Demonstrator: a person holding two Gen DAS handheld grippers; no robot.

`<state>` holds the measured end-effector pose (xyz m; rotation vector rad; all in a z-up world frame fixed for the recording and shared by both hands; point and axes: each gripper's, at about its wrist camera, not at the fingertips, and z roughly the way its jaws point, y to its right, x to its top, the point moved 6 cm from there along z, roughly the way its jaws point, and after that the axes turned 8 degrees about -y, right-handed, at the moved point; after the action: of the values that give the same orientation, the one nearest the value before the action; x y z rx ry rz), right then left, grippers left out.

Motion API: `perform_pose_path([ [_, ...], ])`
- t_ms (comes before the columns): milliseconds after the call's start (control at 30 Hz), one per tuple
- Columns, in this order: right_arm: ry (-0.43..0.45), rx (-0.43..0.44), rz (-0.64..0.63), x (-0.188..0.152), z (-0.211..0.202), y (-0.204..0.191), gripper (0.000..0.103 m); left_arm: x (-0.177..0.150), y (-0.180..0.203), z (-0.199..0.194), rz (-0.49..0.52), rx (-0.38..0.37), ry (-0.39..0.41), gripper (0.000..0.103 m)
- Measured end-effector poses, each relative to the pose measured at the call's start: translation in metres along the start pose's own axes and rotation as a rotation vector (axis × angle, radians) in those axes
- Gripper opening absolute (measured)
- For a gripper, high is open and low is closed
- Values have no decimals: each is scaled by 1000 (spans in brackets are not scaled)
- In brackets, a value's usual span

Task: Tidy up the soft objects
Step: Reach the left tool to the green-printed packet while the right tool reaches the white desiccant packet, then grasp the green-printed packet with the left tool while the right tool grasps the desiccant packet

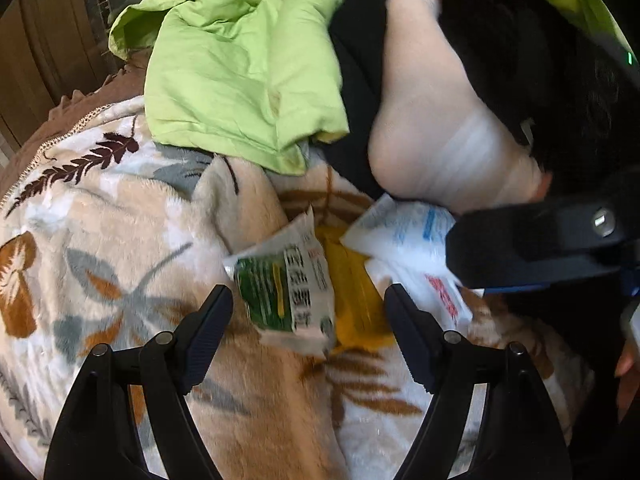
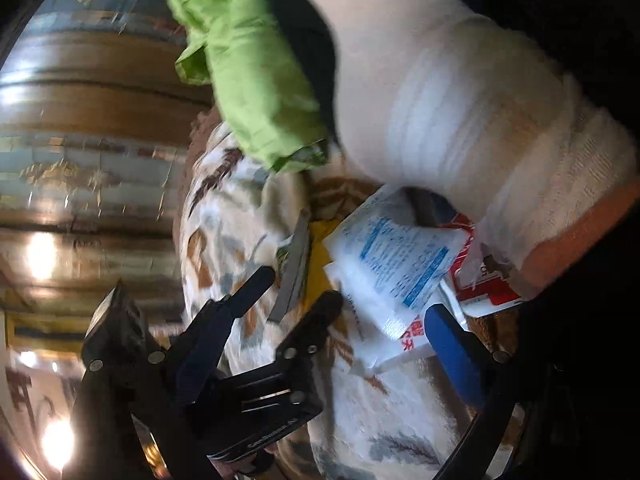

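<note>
The left gripper (image 1: 308,312) hangs wide open and empty over the green packet (image 1: 284,292) and yellow pouch (image 1: 356,300) on the patterned blanket (image 1: 100,240). The right gripper (image 1: 472,260) seems open around the white packet (image 2: 396,272), crowded by a socked foot (image 1: 440,128); bare blanket lies leftward.

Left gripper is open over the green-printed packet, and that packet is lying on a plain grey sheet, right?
Not quite. The left gripper is open over the green-printed packet, but the packet lies on a leaf-patterned fleece blanket, not a plain grey sheet. The left wrist view shows it.
</note>
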<state>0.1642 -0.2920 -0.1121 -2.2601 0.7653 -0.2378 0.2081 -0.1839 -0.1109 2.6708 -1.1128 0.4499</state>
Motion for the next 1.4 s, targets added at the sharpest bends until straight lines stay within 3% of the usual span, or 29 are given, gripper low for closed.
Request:
perform_pose_path([
  [233, 126, 35, 108, 13, 1, 9, 99, -2, -9, 4, -21, -15, 25, 80],
  [333, 170, 88, 165, 16, 2, 17, 90, -3, -13, 4, -40, -16, 17, 81],
  [400, 126, 147, 211, 16, 15, 25, 86, -2, -15, 4, -50, -14, 13, 80],
  [533, 147, 170, 186, 20, 18, 22, 87, 1, -15, 5, -16, 4, 19, 80],
  [667, 157, 232, 221, 22, 19, 20, 103, 3, -15, 4, -17, 2, 17, 74],
  [733, 171, 292, 215, 22, 17, 22, 102, 4, -13, 3, -19, -4, 20, 68],
  [900, 156, 264, 201, 23, 20, 22, 103, 5, -13, 4, -35, -4, 22, 68],
  [1033, 193, 309, 195, 24, 14, 25, 103, 2, -20, 6, -89, -54, 16, 70],
  [1267, 186, 339, 168, 25, 16, 21, 101, 2, -20, 7, -92, -46, 14, 73],
  [1333, 172, 277, 193, 26, 19, 23, 93, 1, -21, 8, -110, -60, 12, 74],
  [1367, 178, 264, 201, 28, 19, 25, 80, 2, -23, 8, -116, -65, 13, 74],
  [1400, 181, 241, 206, 30, 19, 27, 55, 1, -23, 8, -123, -71, 13, 75],
])
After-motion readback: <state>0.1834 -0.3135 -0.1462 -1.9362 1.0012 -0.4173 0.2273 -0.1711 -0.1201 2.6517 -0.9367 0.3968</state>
